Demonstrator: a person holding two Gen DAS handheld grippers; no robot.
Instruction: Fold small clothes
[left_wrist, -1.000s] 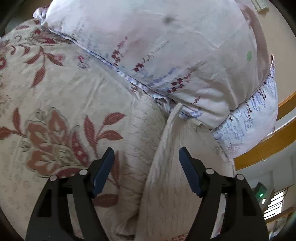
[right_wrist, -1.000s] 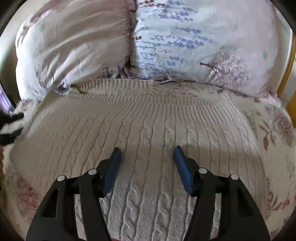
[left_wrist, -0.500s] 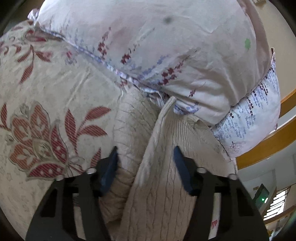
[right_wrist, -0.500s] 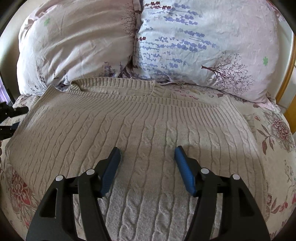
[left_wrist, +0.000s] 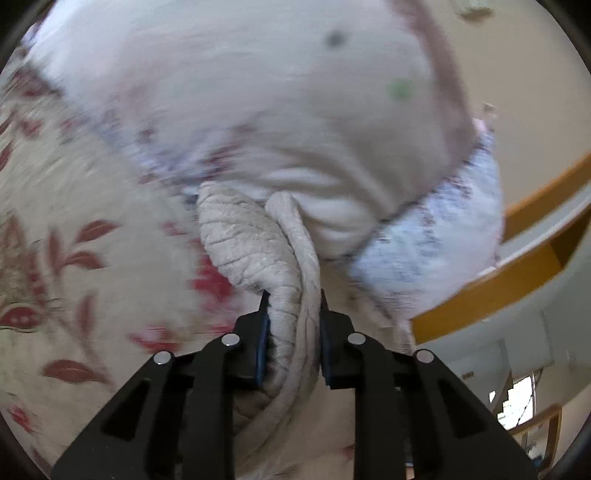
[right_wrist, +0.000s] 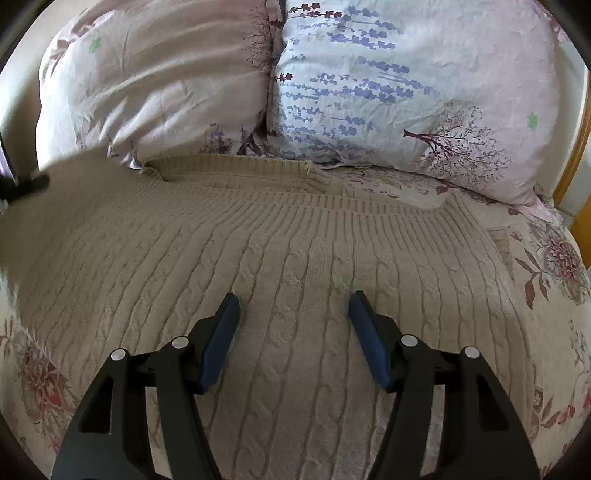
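A beige cable-knit sweater (right_wrist: 288, 251) lies spread flat on the bed, its ribbed edge toward the pillows. My right gripper (right_wrist: 293, 306) is open and empty, hovering just above the middle of the sweater. My left gripper (left_wrist: 292, 306) is shut on the bunched side edge of the sweater (left_wrist: 258, 243), which rises in a fold in front of the pillow. The left gripper's black tip shows at the far left of the right wrist view (right_wrist: 22, 184). The left wrist view is blurred by motion.
Two floral pillows (right_wrist: 155, 81) (right_wrist: 406, 81) lean at the head of the bed, just behind the sweater. A floral bedspread (left_wrist: 74, 206) covers the bed. A wooden bed frame (left_wrist: 517, 251) runs along the right side.
My left gripper moved forward onto the sweater's side edge and closed on it, bunching the knit. My right gripper stayed open and pulled back slightly over the sweater.
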